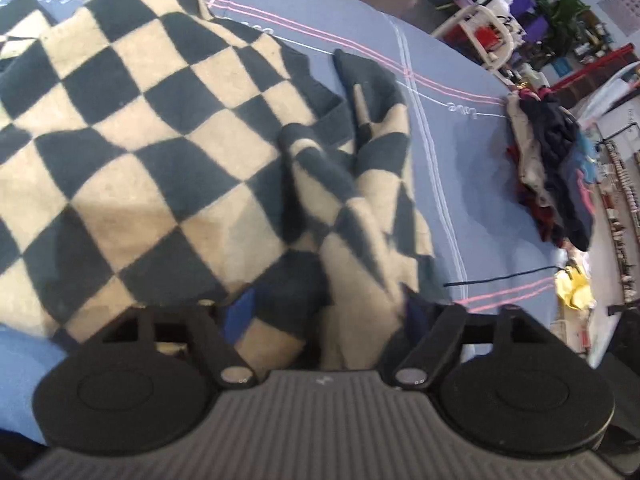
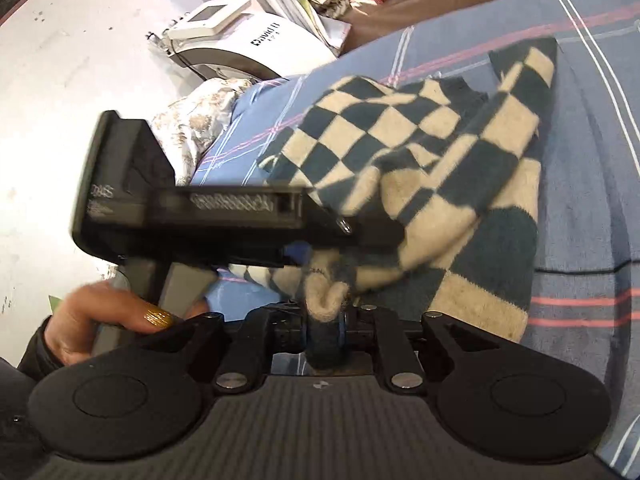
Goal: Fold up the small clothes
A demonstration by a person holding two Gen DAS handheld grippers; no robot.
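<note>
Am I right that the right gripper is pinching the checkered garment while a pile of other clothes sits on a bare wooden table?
Not quite: the pile of clothes sits on a blue striped bedsheet, not a wooden table, as the left wrist view shows. The right gripper does pinch the checkered garment.

The sweater [image 1: 160, 152] is a checkerboard of dark navy and cream. Under it the sheet [image 1: 472, 168] is blue-grey, crossed by pink and white stripes. At the right of the left wrist view, the clothes pile [image 1: 552, 168] mixes navy, dark red and beige. In the right wrist view, lower left, a fingernail [image 2: 159, 317] is gold.
</note>
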